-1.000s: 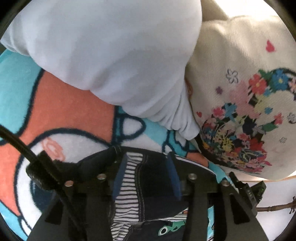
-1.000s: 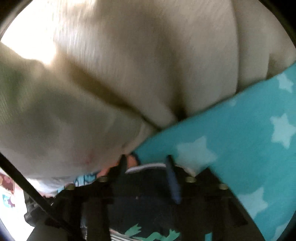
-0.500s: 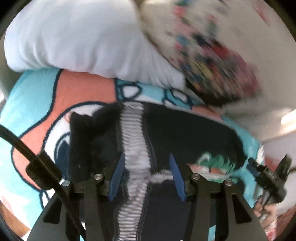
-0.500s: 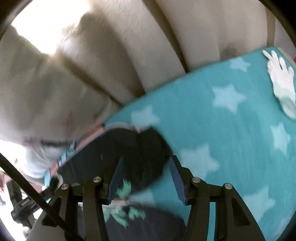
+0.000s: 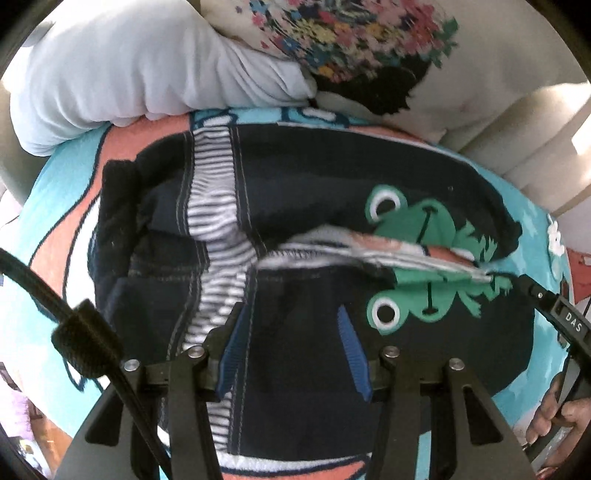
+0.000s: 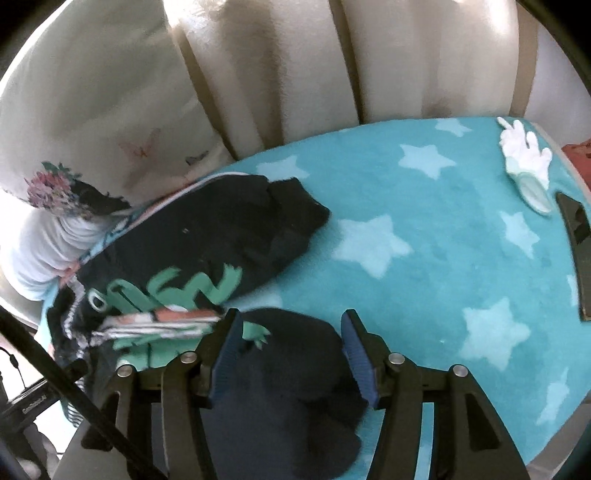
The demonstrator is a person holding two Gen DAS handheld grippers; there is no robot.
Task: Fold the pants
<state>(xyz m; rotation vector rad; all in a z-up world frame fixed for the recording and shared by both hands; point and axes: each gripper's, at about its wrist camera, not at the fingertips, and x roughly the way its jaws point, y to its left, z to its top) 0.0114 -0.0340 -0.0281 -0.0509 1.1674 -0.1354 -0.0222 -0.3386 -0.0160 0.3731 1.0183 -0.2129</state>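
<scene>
Left tool (image 5: 291, 332) over striped pants (image 5: 295, 206), right view shows glove (image 6: 526, 162)

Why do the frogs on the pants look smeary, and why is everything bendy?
Left wrist view: the pants show a sharp upper frog, but the striped edge is streaked by motion, and the floral cushion is blurred. Right wrist view: the frog print smears; the fisheye lens curves the star blanket; sunlight falls on the cream backrest.

Left gripper (image 5: 291, 343): fingers now spread, no cloth pinched, pulled back from the pillow (image 5: 122, 74) | Right gripper (image 6: 291, 347): fingers apart, drawn back | Pants (image 5: 306, 221): released, now spread flat on the blanket (image 6: 443, 240), both frog prints showing.
</scene>
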